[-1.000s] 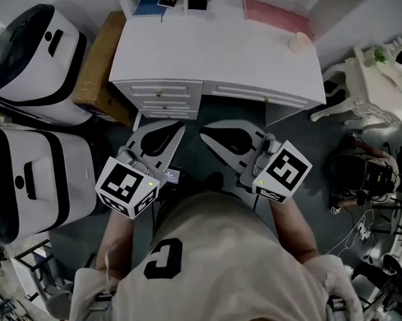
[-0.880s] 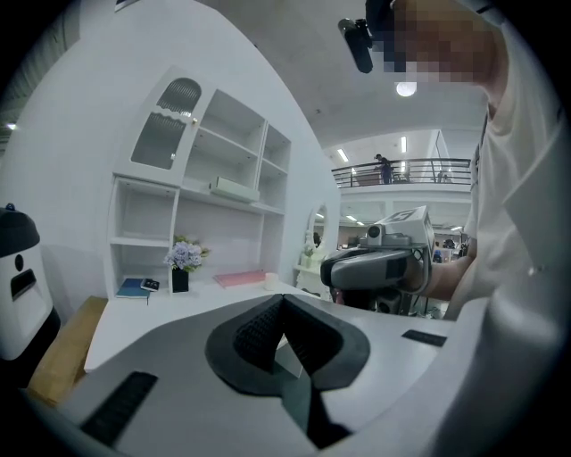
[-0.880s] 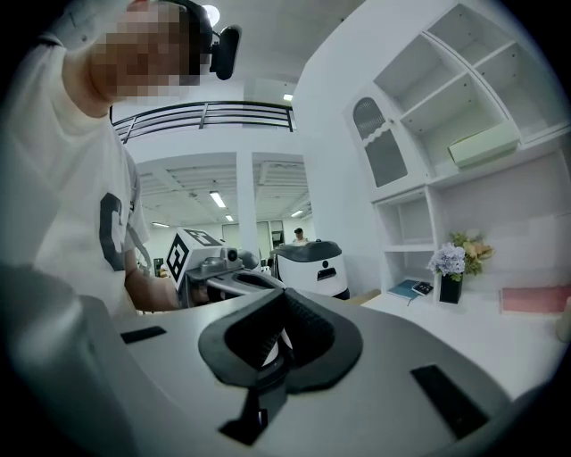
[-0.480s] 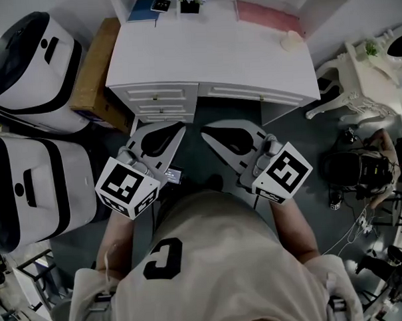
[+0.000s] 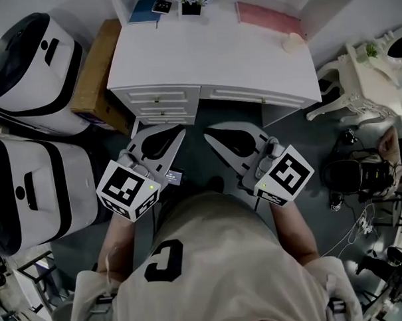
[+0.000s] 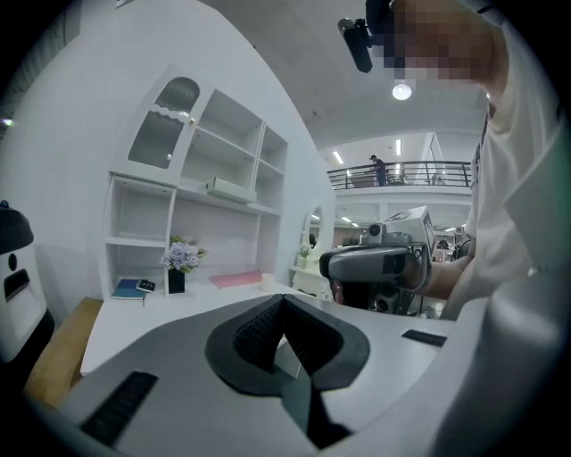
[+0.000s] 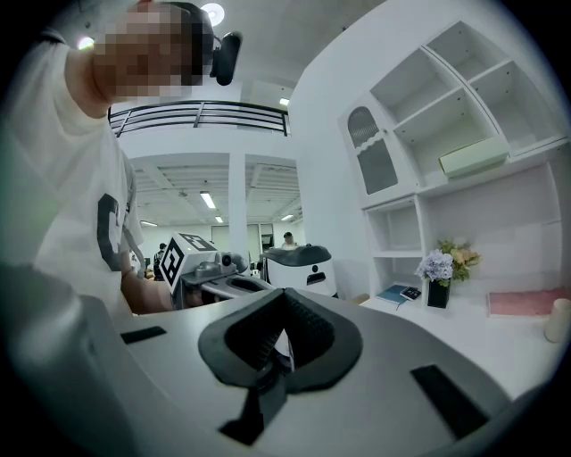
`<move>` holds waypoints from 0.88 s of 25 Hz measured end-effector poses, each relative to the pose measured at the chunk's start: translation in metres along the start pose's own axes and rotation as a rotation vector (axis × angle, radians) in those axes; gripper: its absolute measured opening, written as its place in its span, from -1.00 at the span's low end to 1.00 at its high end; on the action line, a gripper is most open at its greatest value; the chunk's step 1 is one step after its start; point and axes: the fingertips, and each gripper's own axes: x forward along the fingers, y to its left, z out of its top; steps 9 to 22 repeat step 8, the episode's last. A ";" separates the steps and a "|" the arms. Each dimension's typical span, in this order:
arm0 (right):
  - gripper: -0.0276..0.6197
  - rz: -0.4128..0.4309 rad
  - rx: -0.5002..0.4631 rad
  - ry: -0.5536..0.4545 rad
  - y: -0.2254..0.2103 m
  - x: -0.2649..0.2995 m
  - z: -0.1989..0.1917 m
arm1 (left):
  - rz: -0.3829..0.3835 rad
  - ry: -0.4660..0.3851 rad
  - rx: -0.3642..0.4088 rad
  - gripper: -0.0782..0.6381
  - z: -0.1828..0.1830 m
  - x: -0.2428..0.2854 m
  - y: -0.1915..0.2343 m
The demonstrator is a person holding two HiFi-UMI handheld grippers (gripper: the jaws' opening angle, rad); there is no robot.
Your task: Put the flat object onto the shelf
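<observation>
Both claws are shut and empty. In the left gripper view the two jaws meet at the tips with nothing between the ribbed pads, and it's the same for the right gripper. From the head view they're side by side, close in front of the person's chest, over dark floor and pointing at the white desk without touching it.

The pink flat object lies flat on the desk's far right part, close to the back edge, with a small pale cup just beside it. At the far left of the desk are a blue book and a dark pot of flowers. The shelf unit rises behind the desk. A cardboard box leans by the desk's left side.
</observation>
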 end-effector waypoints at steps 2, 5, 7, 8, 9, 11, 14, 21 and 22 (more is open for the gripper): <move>-0.84 0.000 -0.002 -0.004 -0.002 0.003 0.002 | 0.002 -0.004 0.000 -0.74 0.001 -0.001 0.004; -0.84 0.003 -0.002 -0.007 -0.003 0.009 0.005 | 0.006 -0.011 -0.003 -0.74 0.002 -0.003 0.011; -0.84 0.006 0.003 -0.007 -0.003 0.014 0.005 | 0.009 -0.014 -0.007 -0.74 0.001 -0.005 0.016; -0.84 0.007 0.006 -0.007 -0.003 0.016 0.006 | 0.010 -0.016 -0.009 -0.74 0.001 -0.007 0.018; -0.84 0.007 0.006 -0.007 -0.003 0.016 0.006 | 0.010 -0.016 -0.009 -0.74 0.001 -0.007 0.018; -0.84 0.007 0.006 -0.007 -0.003 0.016 0.006 | 0.010 -0.016 -0.009 -0.74 0.001 -0.007 0.018; -0.84 0.007 0.006 -0.007 -0.003 0.016 0.006 | 0.010 -0.016 -0.009 -0.74 0.001 -0.007 0.018; -0.84 0.007 0.006 -0.007 -0.003 0.016 0.006 | 0.010 -0.016 -0.009 -0.74 0.001 -0.007 0.018; -0.84 0.007 0.006 -0.007 -0.003 0.016 0.006 | 0.010 -0.016 -0.009 -0.74 0.001 -0.007 0.018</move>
